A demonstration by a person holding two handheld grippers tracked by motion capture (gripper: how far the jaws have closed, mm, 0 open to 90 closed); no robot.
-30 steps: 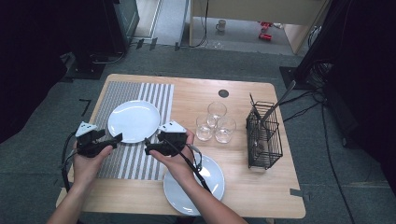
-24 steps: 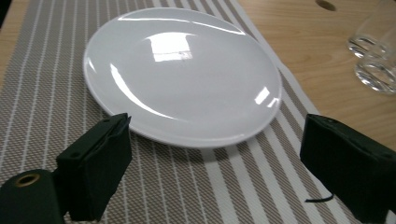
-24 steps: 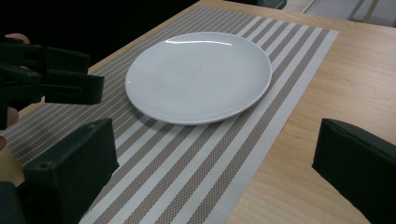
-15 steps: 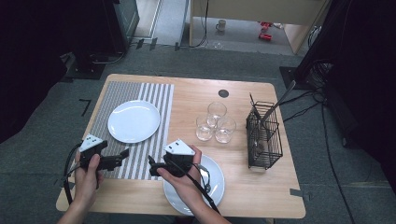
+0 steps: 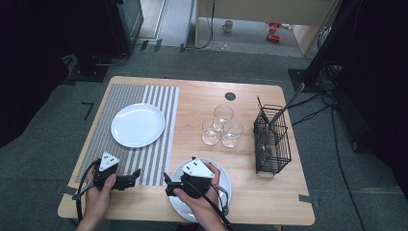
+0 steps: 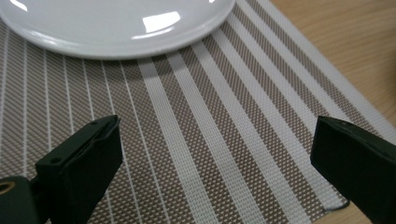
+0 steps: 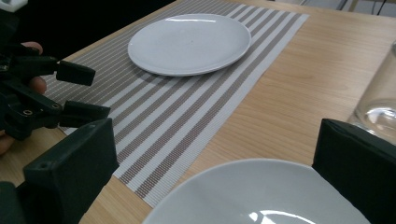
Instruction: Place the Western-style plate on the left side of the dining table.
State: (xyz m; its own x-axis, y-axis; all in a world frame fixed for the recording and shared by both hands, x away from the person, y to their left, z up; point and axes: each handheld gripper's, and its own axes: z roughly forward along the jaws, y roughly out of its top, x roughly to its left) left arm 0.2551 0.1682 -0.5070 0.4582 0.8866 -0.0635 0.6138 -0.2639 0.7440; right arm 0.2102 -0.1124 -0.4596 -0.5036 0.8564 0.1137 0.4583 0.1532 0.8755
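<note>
No text or label (nor any number) is legible anywhere.

White plate [image 5: 138, 124] flat on striped placemat [image 5: 159, 159], empty; second white plate [image 5: 223, 185] flat, just beside placemat's near corner.

Bare striped placemat [image 5: 159, 163] lies open between the left gripper [image 5: 136, 174] and the plate on the mat [image 5: 138, 124]. The near plate [image 5: 222, 190] lies under the right gripper [image 5: 166, 182]. Three glasses [image 5: 221, 126] and the wire rack [image 5: 272, 139] block the right side; open wood runs between mat and glasses.
</note>
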